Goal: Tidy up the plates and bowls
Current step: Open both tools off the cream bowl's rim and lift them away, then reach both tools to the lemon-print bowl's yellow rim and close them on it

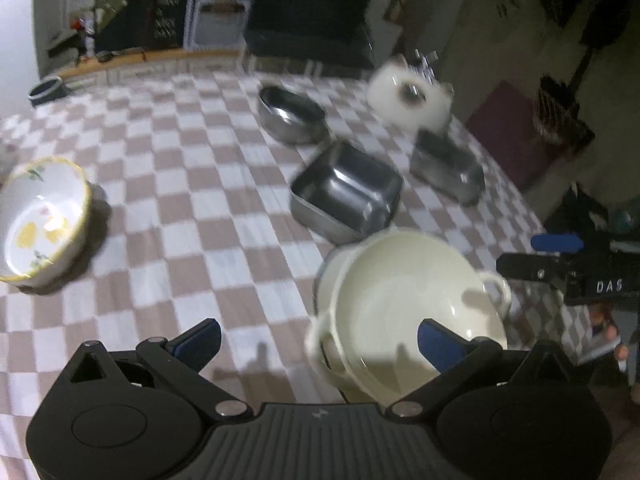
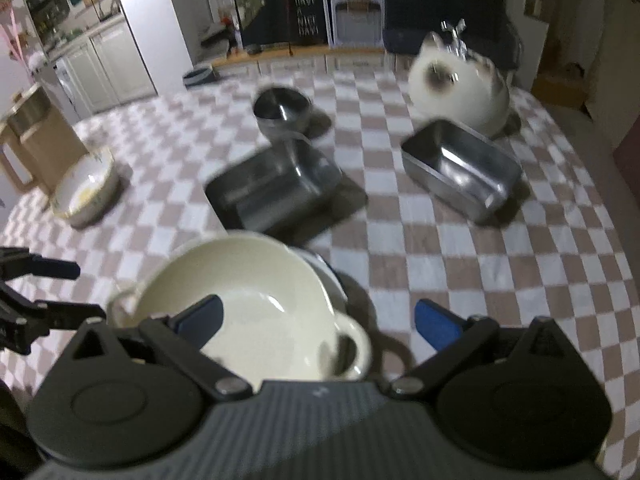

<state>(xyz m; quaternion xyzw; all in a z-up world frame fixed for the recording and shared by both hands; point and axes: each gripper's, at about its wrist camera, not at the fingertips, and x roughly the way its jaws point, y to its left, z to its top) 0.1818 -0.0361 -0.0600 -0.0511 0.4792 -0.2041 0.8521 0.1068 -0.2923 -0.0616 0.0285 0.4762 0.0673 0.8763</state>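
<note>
Left wrist view: the left gripper [image 1: 320,340] stands released, its blue pads spread wide with nothing between them, above the checked tablecloth [image 1: 168,208]. The cream two-handled bowl [image 1: 412,312] sits nested on another dish just beside the right-hand pad, apparently near the table's front edge. A careless swing of that pad could, by the look of it, catch the bowl's rim or handle and tip the stack off its seat. Farther back lie a square steel tin [image 1: 348,192], a second steel tin [image 1: 448,164], a round steel bowl [image 1: 292,114] and, well to the left, a flowered bowl [image 1: 40,216]. A white cat [image 1: 408,96] is on the table just behind the tins; it could nudge them. The right gripper [image 1: 560,256] enters at the edge, lettered "DAS".

Right wrist view: the right gripper [image 2: 316,320] is likewise released and empty, the cream bowl [image 2: 248,304] below its left-hand pad. The cat [image 2: 460,84] is touching or nearly touching the far tin [image 2: 460,168]. A dark board [image 2: 306,16] behind reads "HAVE A NICE DAY!", blurred. The left gripper [image 2: 40,292] shows at the frame's left.
</note>
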